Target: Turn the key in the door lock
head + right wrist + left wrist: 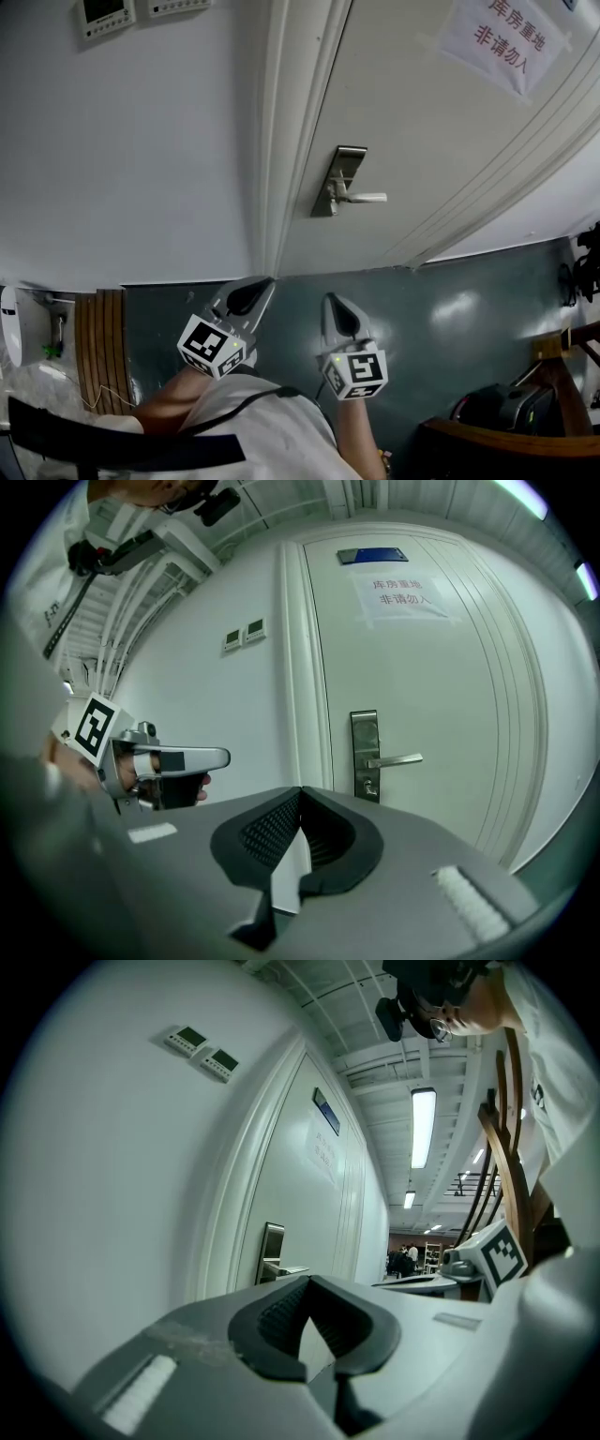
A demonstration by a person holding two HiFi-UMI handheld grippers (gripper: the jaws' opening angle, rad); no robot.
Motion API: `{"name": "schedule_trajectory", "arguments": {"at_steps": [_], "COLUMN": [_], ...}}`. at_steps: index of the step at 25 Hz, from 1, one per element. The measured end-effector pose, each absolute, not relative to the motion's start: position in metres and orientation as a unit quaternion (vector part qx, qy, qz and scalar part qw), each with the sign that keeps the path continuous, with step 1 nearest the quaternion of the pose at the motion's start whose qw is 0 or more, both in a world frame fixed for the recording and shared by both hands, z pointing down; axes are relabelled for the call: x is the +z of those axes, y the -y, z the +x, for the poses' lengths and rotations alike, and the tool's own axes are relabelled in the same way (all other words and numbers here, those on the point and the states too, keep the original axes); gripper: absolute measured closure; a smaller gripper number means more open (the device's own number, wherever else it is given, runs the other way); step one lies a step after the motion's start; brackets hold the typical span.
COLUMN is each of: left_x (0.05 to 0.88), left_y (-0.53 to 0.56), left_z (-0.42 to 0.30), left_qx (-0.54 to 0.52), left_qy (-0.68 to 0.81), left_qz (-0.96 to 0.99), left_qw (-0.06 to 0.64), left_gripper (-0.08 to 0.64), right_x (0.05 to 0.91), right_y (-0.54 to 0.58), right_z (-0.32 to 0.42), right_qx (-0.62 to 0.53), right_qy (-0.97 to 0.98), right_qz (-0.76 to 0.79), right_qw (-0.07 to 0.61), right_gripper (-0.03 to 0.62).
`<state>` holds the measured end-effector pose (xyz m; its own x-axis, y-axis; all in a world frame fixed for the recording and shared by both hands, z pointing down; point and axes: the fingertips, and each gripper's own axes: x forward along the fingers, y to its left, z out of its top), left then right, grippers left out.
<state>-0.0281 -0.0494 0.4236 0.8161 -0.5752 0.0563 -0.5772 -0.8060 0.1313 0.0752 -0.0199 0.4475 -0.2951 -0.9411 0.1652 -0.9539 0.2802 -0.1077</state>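
The pale door is closed, with a steel lock plate and a lever handle pointing right. In the right gripper view the lock plate has a small keyhole part under the lever; I cannot make out a key there. My left gripper and right gripper hang side by side below the lock and well short of the door. Both are shut with nothing between the pads. The left gripper points along the wall toward the lock plate; the right gripper faces the door.
A paper notice is taped high on the door. Two wall panels sit left of the white door frame. The floor is dark grey. Wooden furniture stands at the lower right and wooden slats at the lower left.
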Motion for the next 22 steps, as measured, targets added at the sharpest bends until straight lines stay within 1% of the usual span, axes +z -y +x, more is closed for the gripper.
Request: {"name": "schedule_trajectory", "arguments": {"at_steps": [13, 22], "left_x": [0.427, 0.437], "left_y": [0.118, 0.146], "left_z": [-0.053, -0.061], "left_qx": [0.0, 0.003], "left_qy": [0.281, 0.269], "left_qz": [0.956, 0.958], "left_qw": [0.085, 0.095], "left_gripper": [0.555, 0.555], "right_x": [0.447, 0.463], "right_y": [0.088, 0.112], "right_z": [0.06, 0.059], "right_qx": [0.109, 0.14], "right_qy": [0.779, 0.761], "right_qz": [0.617, 0.633], "right_qw": [0.025, 0.011], "right_gripper": [0.584, 0.583]}}
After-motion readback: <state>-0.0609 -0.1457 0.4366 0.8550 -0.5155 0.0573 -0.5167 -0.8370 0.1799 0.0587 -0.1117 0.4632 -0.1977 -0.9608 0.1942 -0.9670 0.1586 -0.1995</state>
